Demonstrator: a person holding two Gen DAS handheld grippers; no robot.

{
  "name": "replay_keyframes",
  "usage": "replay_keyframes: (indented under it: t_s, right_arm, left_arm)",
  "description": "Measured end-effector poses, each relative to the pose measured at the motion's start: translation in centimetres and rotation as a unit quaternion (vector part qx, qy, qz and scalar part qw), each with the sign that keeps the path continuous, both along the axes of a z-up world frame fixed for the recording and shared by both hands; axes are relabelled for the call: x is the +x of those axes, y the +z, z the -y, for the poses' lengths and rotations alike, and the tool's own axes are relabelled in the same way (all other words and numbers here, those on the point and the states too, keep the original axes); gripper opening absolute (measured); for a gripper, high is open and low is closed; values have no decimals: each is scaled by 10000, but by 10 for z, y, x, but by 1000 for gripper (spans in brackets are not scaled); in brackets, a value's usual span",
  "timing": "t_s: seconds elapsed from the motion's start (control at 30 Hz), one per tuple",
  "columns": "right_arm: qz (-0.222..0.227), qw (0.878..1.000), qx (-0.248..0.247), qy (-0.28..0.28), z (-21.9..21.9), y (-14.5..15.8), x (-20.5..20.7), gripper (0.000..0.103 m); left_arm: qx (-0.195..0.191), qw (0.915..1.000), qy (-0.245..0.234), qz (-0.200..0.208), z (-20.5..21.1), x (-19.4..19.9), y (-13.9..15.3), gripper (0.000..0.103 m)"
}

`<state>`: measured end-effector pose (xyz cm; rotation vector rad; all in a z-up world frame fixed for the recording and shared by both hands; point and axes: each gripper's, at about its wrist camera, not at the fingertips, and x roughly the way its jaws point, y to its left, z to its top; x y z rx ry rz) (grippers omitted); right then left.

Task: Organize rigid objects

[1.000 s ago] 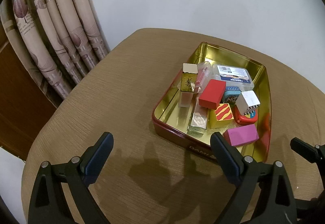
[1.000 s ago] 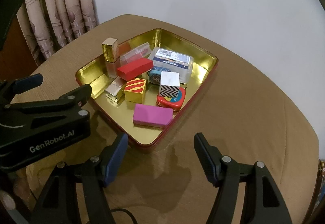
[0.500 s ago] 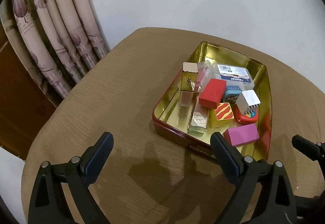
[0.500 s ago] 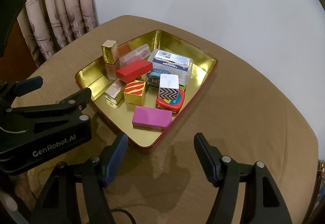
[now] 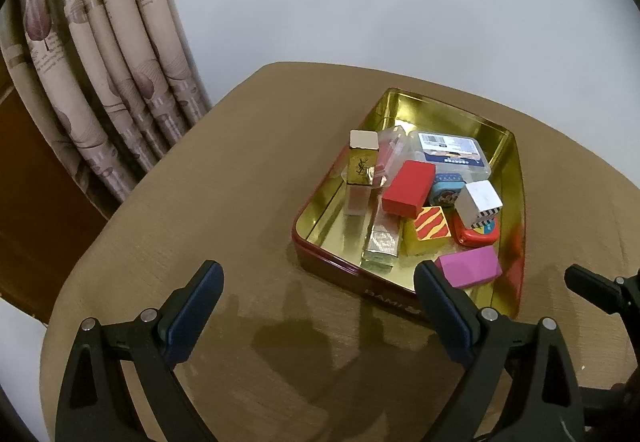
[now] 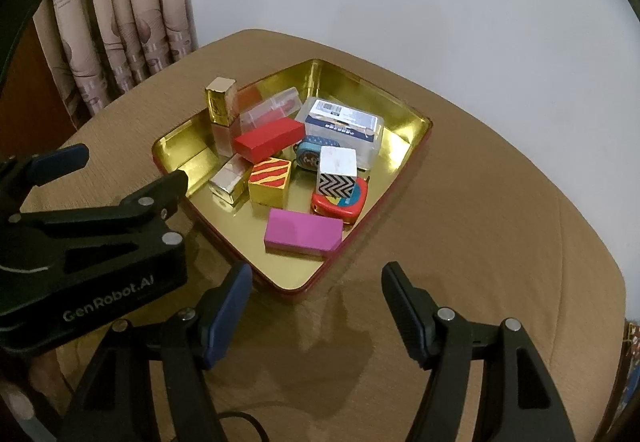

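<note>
A gold tin tray (image 5: 448,109) (image 6: 408,121) with a red outer rim sits on the tan table and holds several small objects. Among them are a pink block (image 5: 472,270) (image 6: 304,232), a red block (image 5: 408,187) (image 6: 268,139), a yellow-and-red striped cube (image 5: 430,224) (image 6: 270,179), a white zigzag cube (image 5: 478,201) (image 6: 338,177), a gold-capped bottle (image 5: 362,169) (image 6: 222,109) and a clear labelled box (image 5: 452,153) (image 6: 344,129). My left gripper (image 5: 316,282) hangs open just in front of the tray's near wall. My right gripper (image 6: 316,284) is open too, empty, near the tray's front corner.
The left gripper's body (image 6: 92,242) fills the left of the right wrist view; a right fingertip (image 5: 588,288) pokes in at the left view's right edge. Patterned curtains (image 5: 100,81) hang behind the table on the left, with a white wall behind. Bare tabletop (image 6: 500,222) lies right of the tray.
</note>
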<state>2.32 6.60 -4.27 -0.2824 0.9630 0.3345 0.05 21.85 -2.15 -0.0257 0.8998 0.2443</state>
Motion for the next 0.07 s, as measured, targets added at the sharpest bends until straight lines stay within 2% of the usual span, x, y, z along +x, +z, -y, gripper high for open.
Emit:
replay_keyframes:
  t_s: [0.07]
  right_arm:
    - [4, 10000, 7, -16, -1, 1, 0, 69]
  left_arm:
    - [-9, 10000, 62, -11, -1, 1, 0, 95]
